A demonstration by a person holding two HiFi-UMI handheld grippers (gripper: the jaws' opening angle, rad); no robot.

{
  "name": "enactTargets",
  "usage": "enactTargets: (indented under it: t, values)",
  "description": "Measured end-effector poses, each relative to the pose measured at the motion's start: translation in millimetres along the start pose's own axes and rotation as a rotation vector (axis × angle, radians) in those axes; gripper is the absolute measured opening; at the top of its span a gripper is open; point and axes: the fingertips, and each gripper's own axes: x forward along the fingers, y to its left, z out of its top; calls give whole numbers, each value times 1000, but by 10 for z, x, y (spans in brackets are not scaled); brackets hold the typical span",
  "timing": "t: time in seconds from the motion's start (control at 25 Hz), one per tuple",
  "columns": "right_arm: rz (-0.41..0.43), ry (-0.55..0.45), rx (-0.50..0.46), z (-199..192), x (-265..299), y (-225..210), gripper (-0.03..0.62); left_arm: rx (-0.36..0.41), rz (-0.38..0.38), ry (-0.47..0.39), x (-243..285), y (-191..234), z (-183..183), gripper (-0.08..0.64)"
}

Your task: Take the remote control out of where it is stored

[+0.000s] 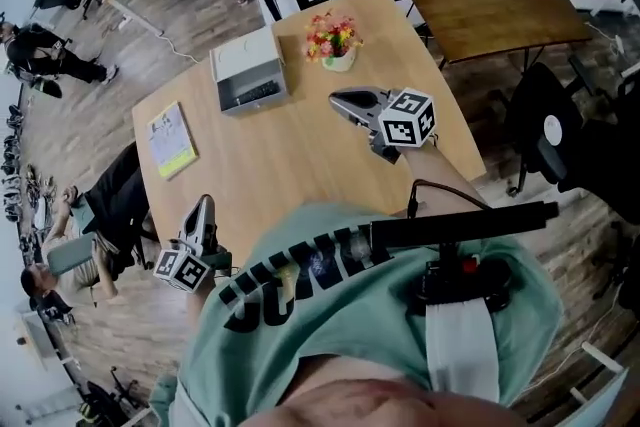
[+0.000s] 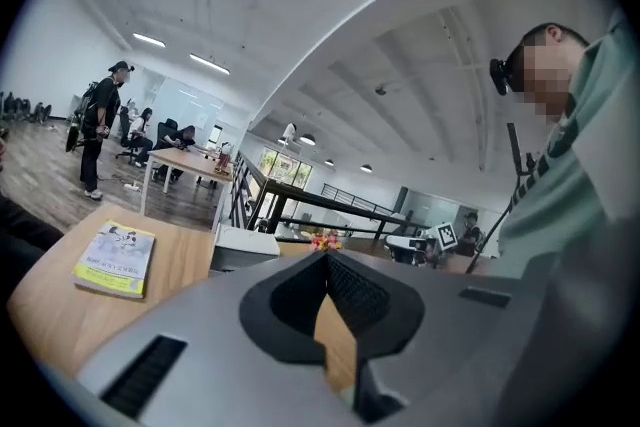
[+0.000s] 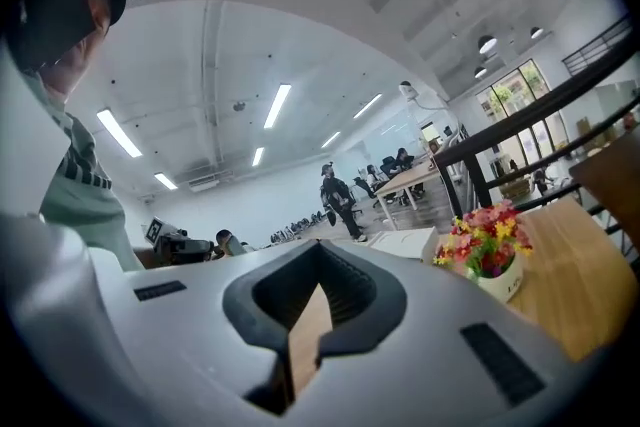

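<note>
two pairs of jaws, on our left gripper (image 1: 205, 207) and right gripper (image 1: 338, 100), are pressed together on nothing. the remote control (image 1: 257, 95) lies in the open front of the grey box (image 1: 245, 60) on the table (image 1: 290, 165), with its long axis along the opening. we judge it light, rigid and smooth, best pinched across its narrow width.

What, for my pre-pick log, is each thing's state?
Left gripper: fingers shut, empty.
Right gripper: fingers shut, empty.
White box: front open, dark remote lying inside.
Book: closed, flat on table.
Flower pot: upright.
</note>
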Motion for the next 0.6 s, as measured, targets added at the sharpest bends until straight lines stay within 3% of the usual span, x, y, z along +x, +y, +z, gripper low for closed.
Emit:
enactTargets:
  t: [0.2,0.32,0.44,0.6]
  values:
    - [-30,14,50,-273,114,-187,3,-30,-15,60,123,236,-219,0]
    - [-87,31,29,-352,195,-155,3,-35,-80,54,189,466,-289,0]
    - [-134,29,33,-392,305,59,3,-11,-150,63,191,679,-334,0]
    - [-116,106,-16,-382,601,406,3,-20,-204,26,215,967,-140,0]
